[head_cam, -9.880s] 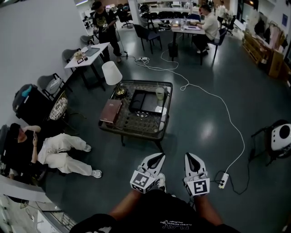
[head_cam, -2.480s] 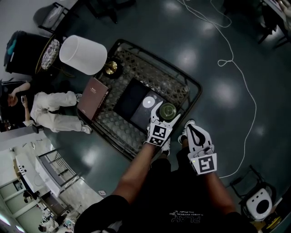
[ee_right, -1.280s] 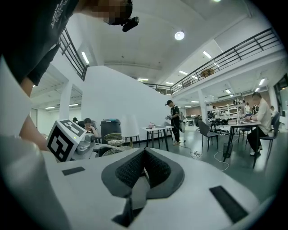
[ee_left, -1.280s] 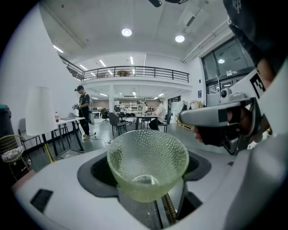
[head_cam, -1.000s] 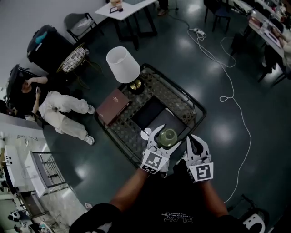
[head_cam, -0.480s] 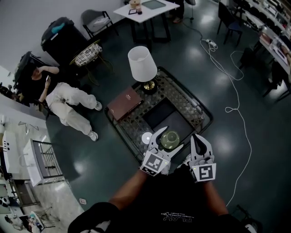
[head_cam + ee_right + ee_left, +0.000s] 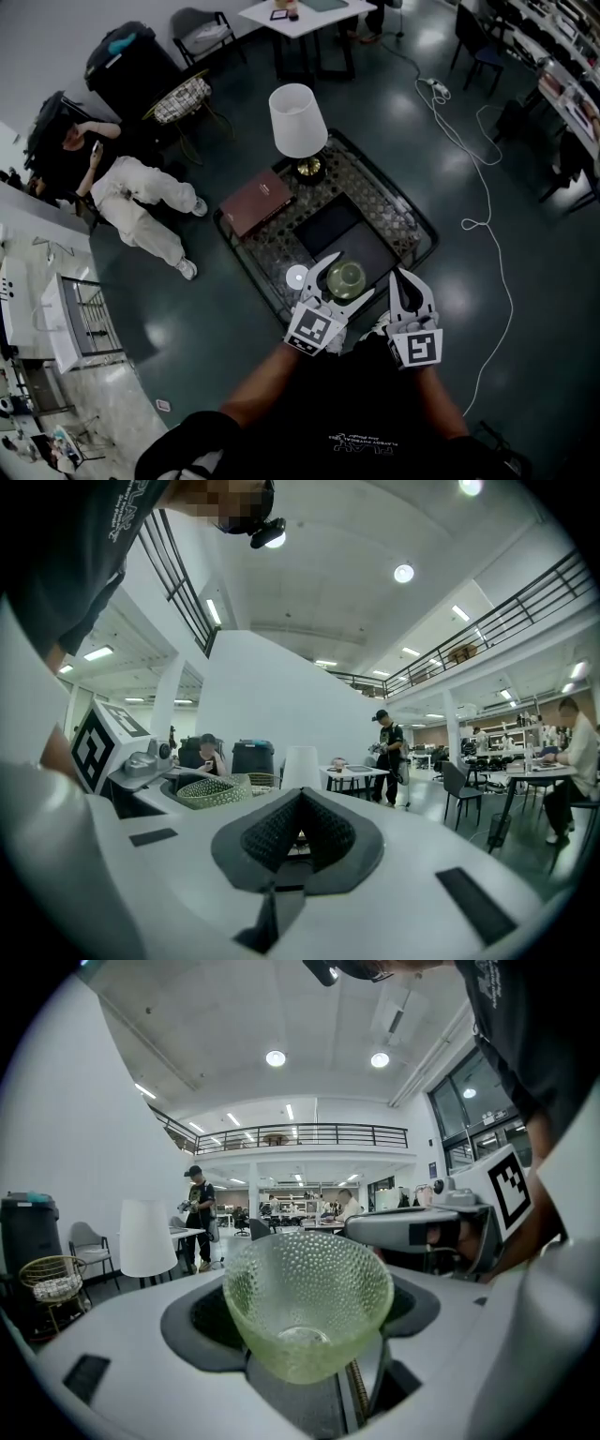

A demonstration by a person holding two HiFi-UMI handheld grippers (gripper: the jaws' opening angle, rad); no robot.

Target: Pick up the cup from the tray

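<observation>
A pale green dimpled glass cup sits between the fingers of my left gripper, which is shut on it. The gripper holds it above the near edge of the coffee table. In the left gripper view the cup fills the space between the jaws of my left gripper, mouth toward the camera. The black tray lies on the table beyond it. My right gripper is beside the left one, shut and holding nothing. The right gripper view shows my right gripper with its pads together and the cup to the left.
The glass-topped wicker table also carries a white lamp, a brown book and a white disc. A person sits on the floor to the left. A white cable runs across the floor to the right.
The cup was low over the tray 2.5 s ago and is now raised in my left gripper, drawn back to the table's near edge. The right gripper has stayed shut beside it.
</observation>
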